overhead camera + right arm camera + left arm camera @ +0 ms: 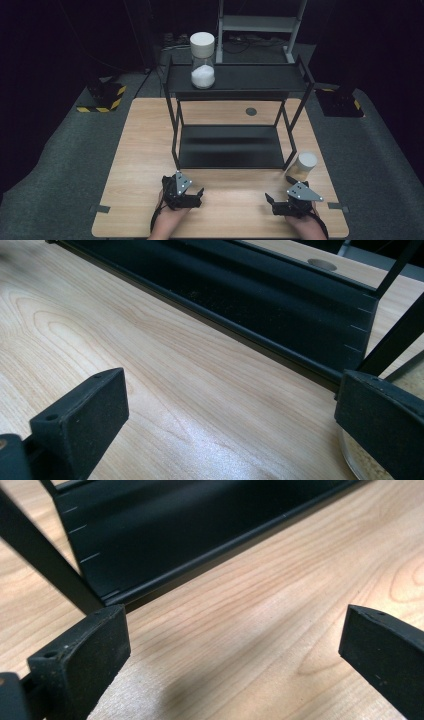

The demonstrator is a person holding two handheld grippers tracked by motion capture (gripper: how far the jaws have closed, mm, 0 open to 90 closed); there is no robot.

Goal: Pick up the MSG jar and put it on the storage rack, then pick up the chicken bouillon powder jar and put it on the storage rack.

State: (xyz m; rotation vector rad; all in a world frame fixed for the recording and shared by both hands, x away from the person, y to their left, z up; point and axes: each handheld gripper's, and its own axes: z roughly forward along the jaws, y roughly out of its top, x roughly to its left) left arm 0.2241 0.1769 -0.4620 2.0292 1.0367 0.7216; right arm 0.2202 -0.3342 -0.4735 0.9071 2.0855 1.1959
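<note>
My table [150,150] is a light wooden top, and on it stands the black two-tier rack [235,150], set toward the far half, its lower shelf resting on the wood and its upper shelf [250,77] raised on thin legs. On that upper shelf, at its left end, I see the tall jar [202,60] with a white lid and white grains in the bottom, upright. The small jar [303,167] stands upright on the table just beside the rack's front right leg, white lid on top, pale grains inside; it is the thing nearest my right gripper [282,205], a little ahead of it and to its right. In the right gripper view the small jar's glass base [362,460] shows at the lower right, partly behind the right jaw, with the rack's lower shelf edge [280,315] running across ahead. That gripper rests low near the table's front edge, jaws spread wide and holding nothing. My left gripper [192,196] sits near the front edge too, well apart from the right one, jaws likewise spread and empty; its view looks at bare wood and the rack's front left corner [107,597].
</note>
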